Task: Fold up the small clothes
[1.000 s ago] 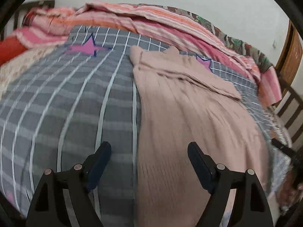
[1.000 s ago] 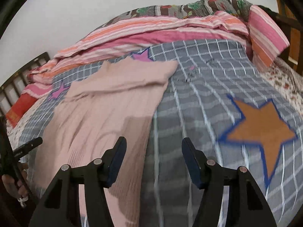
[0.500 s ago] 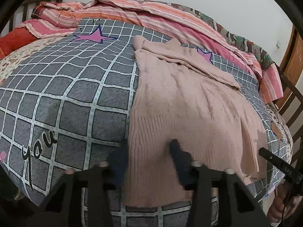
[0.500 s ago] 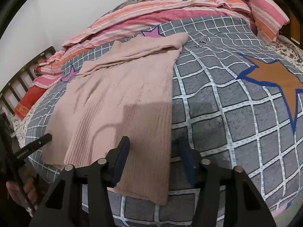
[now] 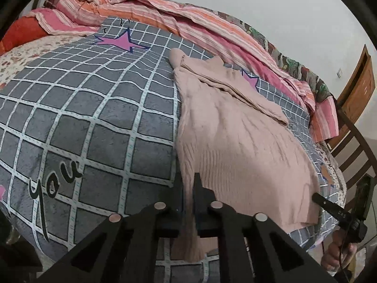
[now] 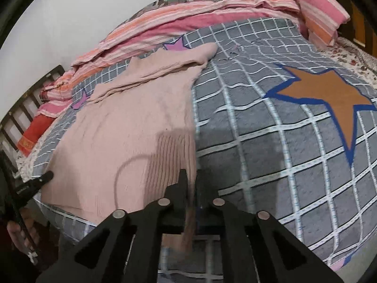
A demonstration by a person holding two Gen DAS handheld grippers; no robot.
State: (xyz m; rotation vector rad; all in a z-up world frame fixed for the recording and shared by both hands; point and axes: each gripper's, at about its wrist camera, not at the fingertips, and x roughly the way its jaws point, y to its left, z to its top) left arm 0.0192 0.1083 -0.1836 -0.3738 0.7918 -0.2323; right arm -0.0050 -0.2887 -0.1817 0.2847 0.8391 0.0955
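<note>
Left wrist view: a pink knitted sweater (image 5: 231,129) lies flat on a grey checked bedcover (image 5: 94,122), its top end folded over toward the striped pink and orange quilt (image 5: 188,23) bunched along the far side of the bed. The left hand-held gripper (image 5: 187,181) has just been closing, and its jaws now stand narrow, pinching the sweater's ribbed hem at the near left corner; the knit bunches up between the pads and hangs down below them over the bed edge. At the right edge, the right hand-held gripper (image 5: 317,197) meets the other hem corner, with a hand (image 5: 337,257) on its grip below.

Right wrist view: the same sweater (image 6: 132,127) stretches away to the left of an orange star (image 6: 329,96) printed on the bedcover (image 6: 259,141). The right hand-held gripper (image 6: 192,176) has likewise just been closing and is clamped narrow on the near right corner of the hem, a fold of knit caught between its jaws. At the far left the left hand-held gripper (image 6: 48,176) touches the opposite hem corner, a hand (image 6: 21,233) beneath it.
</note>
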